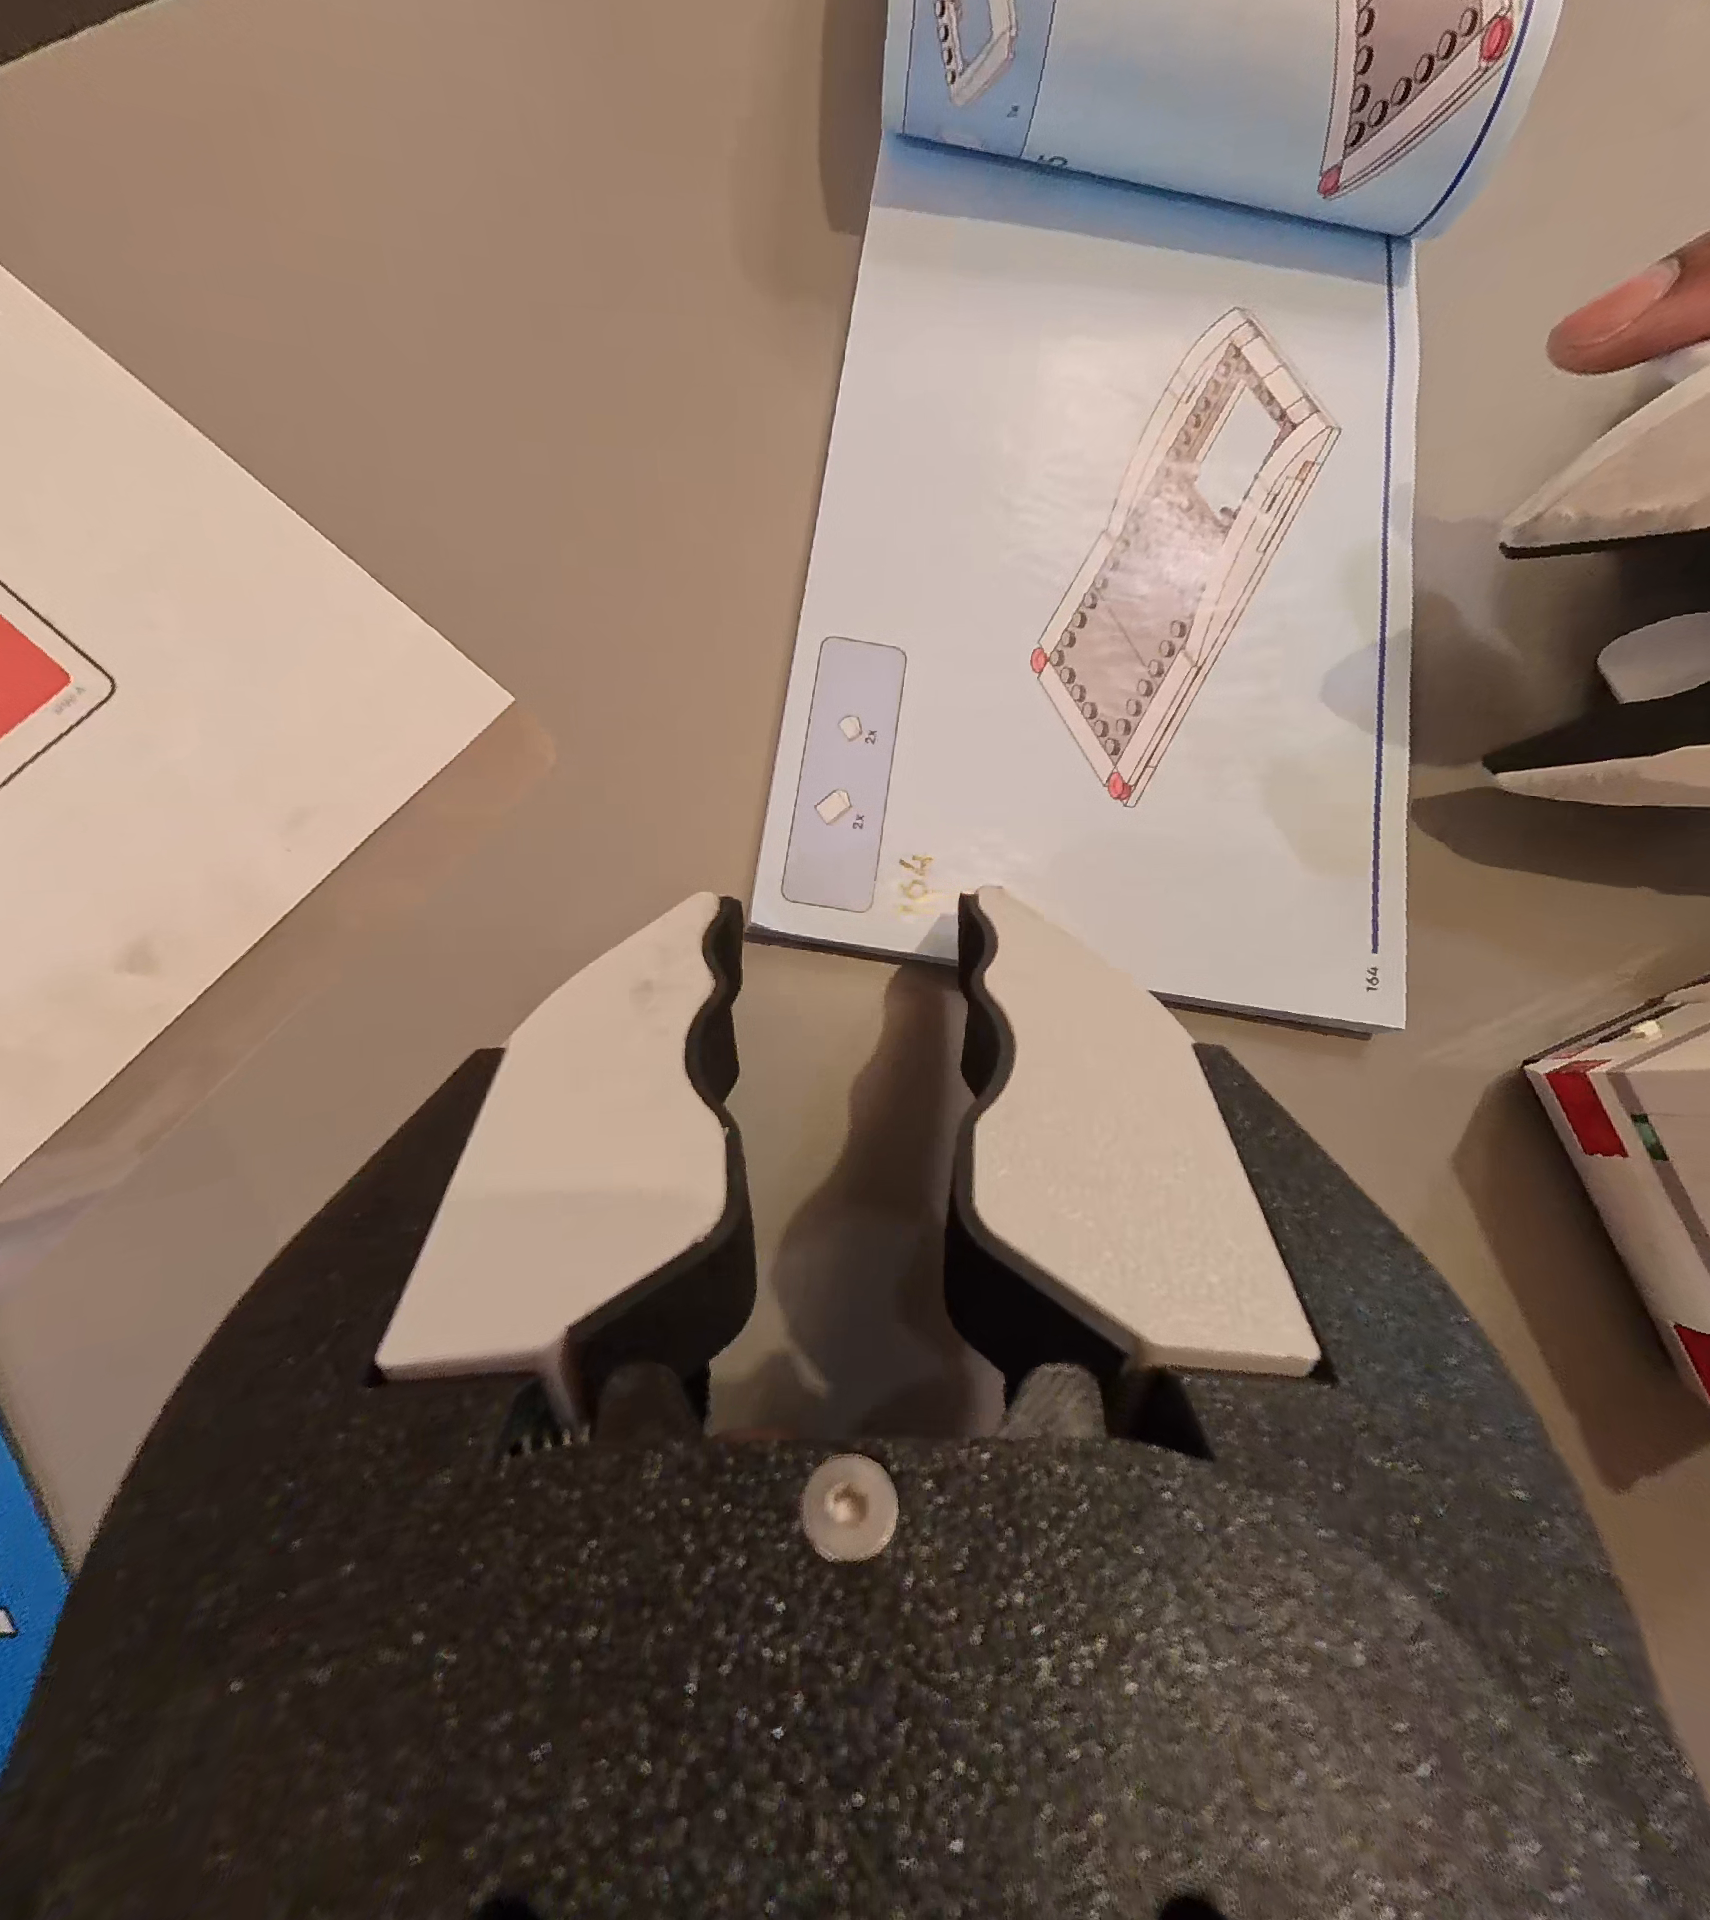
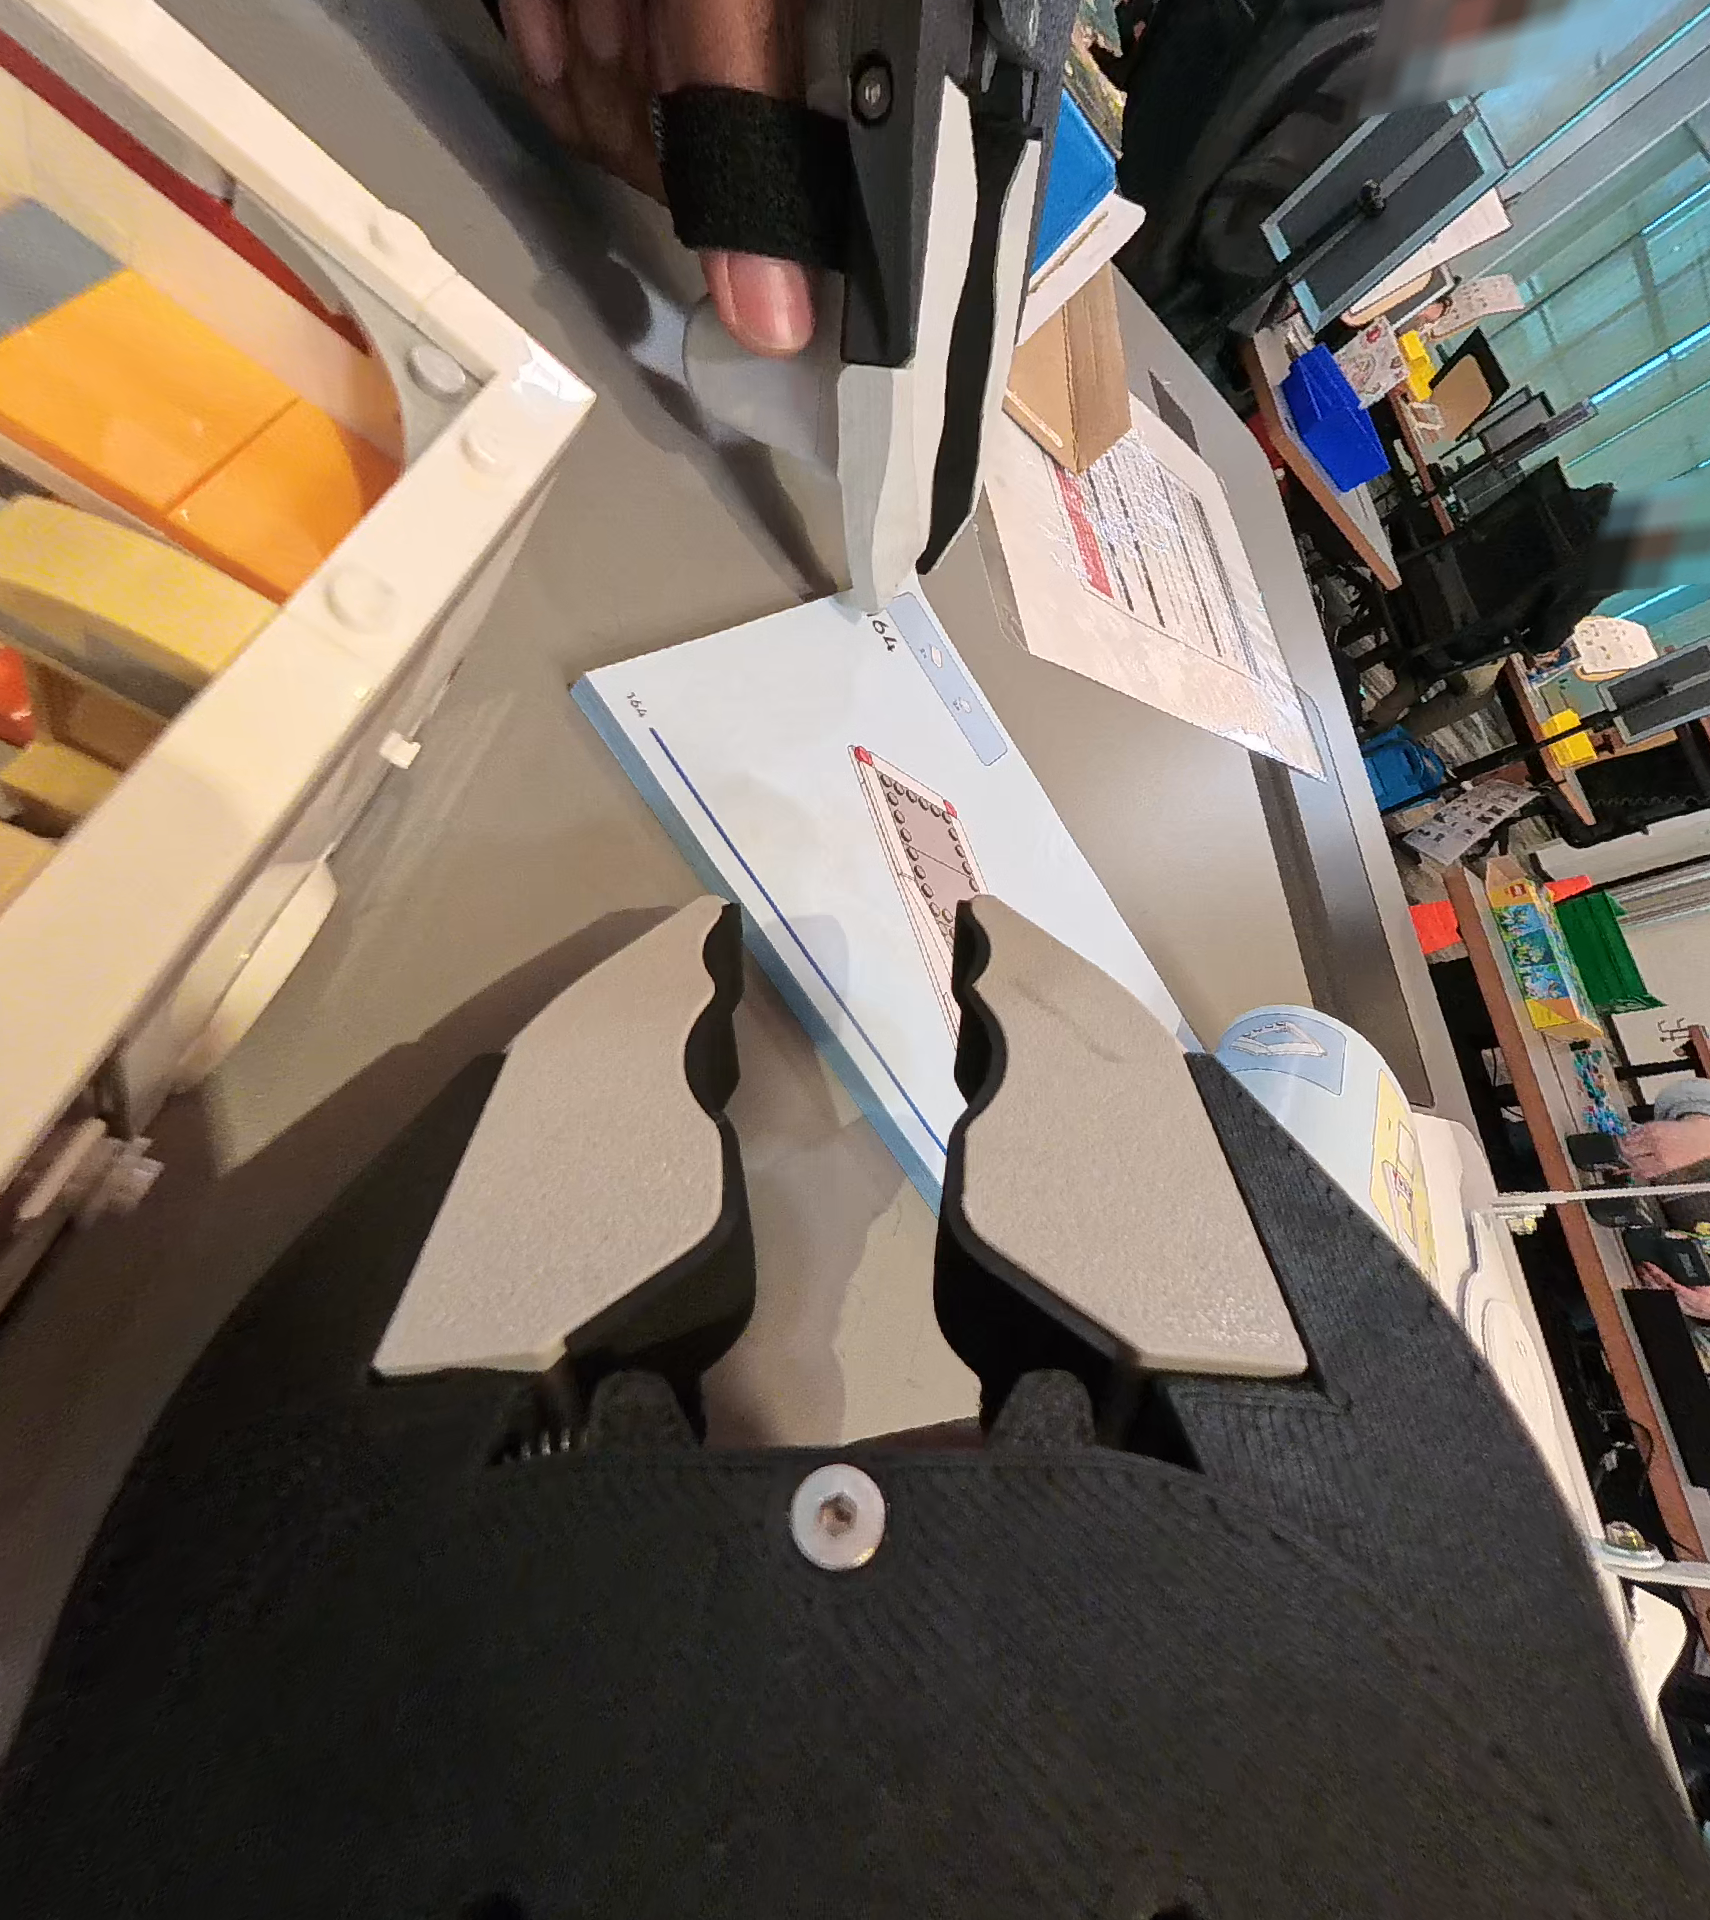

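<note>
Two gaping tools (image 1: pixel 851 914) (image 2: pixel 846 914) — one booklet (image 1: pixel 1090 623)

Each gripper has a speckled black, rounded body with one silver screw (image 1: pixel 849 1507) at its centre — and two pale grey fingers (image 1: pixel 602 1122) edged with wavy black pads. A black strap (image 2: pixel 747 171) wraps one finger of the hand (image 2: pixel 726 208) on the left gripper (image 2: pixel 882 582).
</note>
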{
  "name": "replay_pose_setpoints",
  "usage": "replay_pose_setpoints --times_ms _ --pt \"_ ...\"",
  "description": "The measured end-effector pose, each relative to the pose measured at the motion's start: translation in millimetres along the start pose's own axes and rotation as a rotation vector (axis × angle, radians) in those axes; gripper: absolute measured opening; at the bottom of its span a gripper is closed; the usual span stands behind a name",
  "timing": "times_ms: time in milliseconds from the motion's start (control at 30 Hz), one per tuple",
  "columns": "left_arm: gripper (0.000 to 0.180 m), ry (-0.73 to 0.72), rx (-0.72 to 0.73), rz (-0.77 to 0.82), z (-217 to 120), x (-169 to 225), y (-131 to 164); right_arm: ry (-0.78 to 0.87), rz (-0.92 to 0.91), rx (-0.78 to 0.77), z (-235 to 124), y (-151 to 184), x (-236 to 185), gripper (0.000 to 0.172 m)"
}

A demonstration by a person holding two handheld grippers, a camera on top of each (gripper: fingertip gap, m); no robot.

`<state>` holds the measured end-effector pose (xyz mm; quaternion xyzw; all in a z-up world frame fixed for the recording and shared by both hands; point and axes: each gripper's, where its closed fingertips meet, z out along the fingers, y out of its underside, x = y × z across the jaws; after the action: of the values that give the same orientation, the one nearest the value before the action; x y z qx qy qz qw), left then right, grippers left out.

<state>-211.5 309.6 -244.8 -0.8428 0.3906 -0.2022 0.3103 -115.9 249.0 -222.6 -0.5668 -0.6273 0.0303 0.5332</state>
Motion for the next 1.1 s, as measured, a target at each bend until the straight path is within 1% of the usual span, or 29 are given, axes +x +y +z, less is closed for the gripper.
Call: replay_pose_setpoints --times_ms 567,900,1000,1100 --pt "0.033 0.003 0.010 0.009 -1.9 2.8 -2.8 0.002 -0.001 -0.004 0.3 0.4 0.1 0.038" --pt "0.013 -0.025 0.028 -0.060 0.9 -6.5 -2.7 0.004 -0.003 -0.003 0.2 0.3 0.3 0.037" --pt "0.001 -0.017 0.037 -0.069 0.9 -5.9 -3.6 0.005 -0.004 -0.003 0.0 0.1 0.4 0.037" --pt "0.000 -0.004 0.046 -0.084 1.6 -4.3 -4.6 0.005 -0.008 0.001 -0.4 0.0 0.3 0.038"
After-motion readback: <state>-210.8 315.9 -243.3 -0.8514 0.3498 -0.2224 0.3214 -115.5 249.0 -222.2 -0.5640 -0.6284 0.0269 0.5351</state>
